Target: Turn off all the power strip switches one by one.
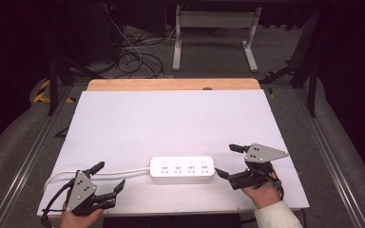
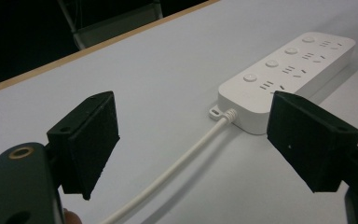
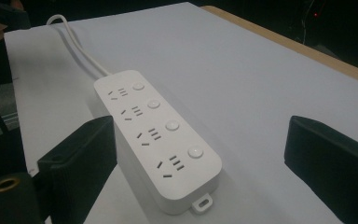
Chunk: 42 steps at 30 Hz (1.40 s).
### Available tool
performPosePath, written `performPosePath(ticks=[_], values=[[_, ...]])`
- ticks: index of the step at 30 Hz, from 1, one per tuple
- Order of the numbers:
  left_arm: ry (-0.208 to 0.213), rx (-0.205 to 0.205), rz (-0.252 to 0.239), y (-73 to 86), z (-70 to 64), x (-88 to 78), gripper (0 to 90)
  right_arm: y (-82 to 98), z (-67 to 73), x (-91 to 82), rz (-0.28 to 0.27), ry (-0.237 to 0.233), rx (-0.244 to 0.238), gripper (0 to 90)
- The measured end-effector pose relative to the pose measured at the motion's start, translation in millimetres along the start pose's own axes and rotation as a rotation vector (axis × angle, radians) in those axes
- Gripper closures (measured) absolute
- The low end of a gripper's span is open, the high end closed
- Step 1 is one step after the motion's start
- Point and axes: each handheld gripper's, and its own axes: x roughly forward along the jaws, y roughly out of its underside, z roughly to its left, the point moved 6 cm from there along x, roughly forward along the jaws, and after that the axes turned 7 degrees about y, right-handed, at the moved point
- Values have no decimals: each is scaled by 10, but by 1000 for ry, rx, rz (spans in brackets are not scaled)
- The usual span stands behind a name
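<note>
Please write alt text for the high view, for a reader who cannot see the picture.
A white power strip with four sockets lies near the front edge of a white table, its white cable running left. A person's hands hold two black grippers, both open: the left gripper beside the cable, the right gripper at the strip's right end.

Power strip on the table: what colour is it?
White all over; the power strip shows best in the right gripper view.

Black grippers [image 1: 109, 176], grey triangular plates, black cables; white sleeve [image 1: 276, 214].
</note>
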Motion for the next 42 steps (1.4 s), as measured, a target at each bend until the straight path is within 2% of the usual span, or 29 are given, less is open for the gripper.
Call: performPosePath(ticks=[14, 20, 23, 24, 27, 31, 34, 36, 37, 38, 39, 40, 41, 42], values=[[-1, 2, 0, 1, 5, 5, 174, -260, 56, 294, 20, -46, -35, 103], [4, -7, 0, 5, -8, 5, 175, -335, 82, 418, 20, -64, -37, 105], [1, 3, 3, 3, 2, 8, 175, -376, 96, 501, 22, -83, -28, 107], [3, -4, 1, 3, -6, 10, 175, -392, 119, 565, 42, -91, -36, 128], [4, -4, 0, 3, -9, 3, 175, -397, 136, 612, 57, -90, -42, 153], [8, -8, 0, 5, -10, 7, 175, -394, 129, 646, 72, -78, -26, 206], [9, -8, -1, 3, -11, 6, 175, -394, 125, 631, 76, -70, -24, 315], [6, -5, -1, 2, -9, 4, 175, -395, 134, 613, 77, -41, -57, 506], [6, -4, -2, 2, -10, 3, 176, -399, 158, 604, 90, -52, -82, 658], [3, 6, 1, 0, -3, -1, 176, -399, 158, 604, 90, -52, -82, 658], [3, 5, 0, 0, -4, 0, 176, -399, 160, 608, 105, -59, -76, 719], [3, 5, 1, -1, -3, 1, 176, -393, 150, 629, 154, -69, -64, 859], [7, -6, -1, 1, -12, 5, 176, -393, 150, 629, 154, -69, -64, 859], [5, -7, 0, 3, -13, 6, 176, -394, 146, 629, 163, -75, -67, 900]])
